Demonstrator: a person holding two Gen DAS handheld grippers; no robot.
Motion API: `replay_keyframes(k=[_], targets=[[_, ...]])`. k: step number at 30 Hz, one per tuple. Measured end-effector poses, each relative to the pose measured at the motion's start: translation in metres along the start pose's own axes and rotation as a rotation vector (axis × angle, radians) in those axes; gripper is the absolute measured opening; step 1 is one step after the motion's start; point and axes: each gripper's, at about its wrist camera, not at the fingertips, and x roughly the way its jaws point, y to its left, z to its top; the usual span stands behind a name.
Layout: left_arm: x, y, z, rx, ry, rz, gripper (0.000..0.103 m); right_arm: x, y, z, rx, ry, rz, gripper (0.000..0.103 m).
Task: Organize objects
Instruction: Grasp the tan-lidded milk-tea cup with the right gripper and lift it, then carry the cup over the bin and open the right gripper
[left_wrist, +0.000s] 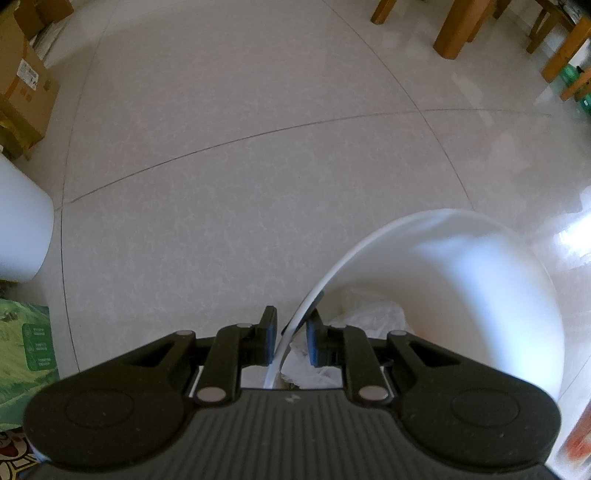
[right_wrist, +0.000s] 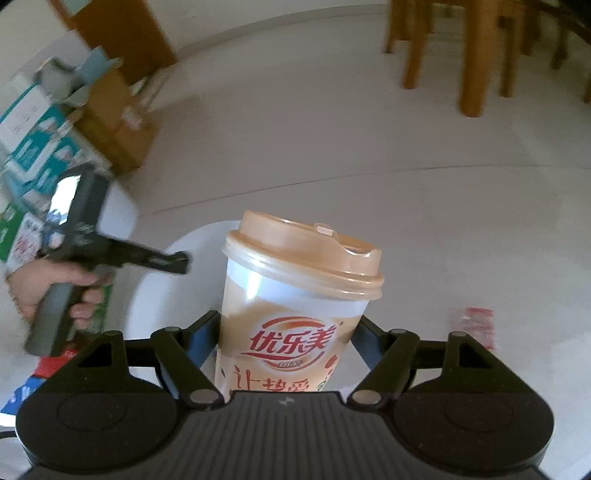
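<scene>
My right gripper (right_wrist: 288, 339) is shut on a milk tea cup (right_wrist: 295, 295) with a tan lid and red Chinese lettering, held upright above the floor. My left gripper (left_wrist: 291, 338) is shut on the rim of a white bin (left_wrist: 461, 280), one finger outside and one inside. The bin holds crumpled white plastic (left_wrist: 365, 321). In the right wrist view the left gripper (right_wrist: 177, 262) and the hand holding it show at the left, with the white bin (right_wrist: 184, 251) behind the cup.
Tiled floor all around. Cardboard boxes (left_wrist: 22, 85) stand at far left, also in the right wrist view (right_wrist: 110, 122). Wooden furniture legs (left_wrist: 458, 33) at the back right. A white cylinder (left_wrist: 22, 229) is at left. A red packet (right_wrist: 478, 325) lies on the floor.
</scene>
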Motion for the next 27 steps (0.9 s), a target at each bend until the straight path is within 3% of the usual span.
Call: replay_keyframes(k=[6,7,15,22,27], targets=[[0.0,-0.002,0.0,0.004,-0.001,0.001,0.015,0.029,0.035,-0.002,-0.084,-0.018,0.069,0.082],[0.0,-0.002,0.0,0.005,-0.001,0.001,0.015,0.035,0.038,-0.003,-0.094,-0.011,0.067,0.088],[0.0,-0.003,-0.001,0.007,0.0,0.007,0.015,0.037,0.024,-0.018,-0.05,0.006,0.084,0.092],[0.001,-0.006,0.001,0.01,0.004,0.01,0.014,0.018,-0.007,-0.026,-0.034,-0.066,0.016,0.093],[0.002,-0.004,0.001,0.006,0.005,0.005,0.014,0.006,-0.035,-0.036,-0.042,-0.124,-0.117,0.098]])
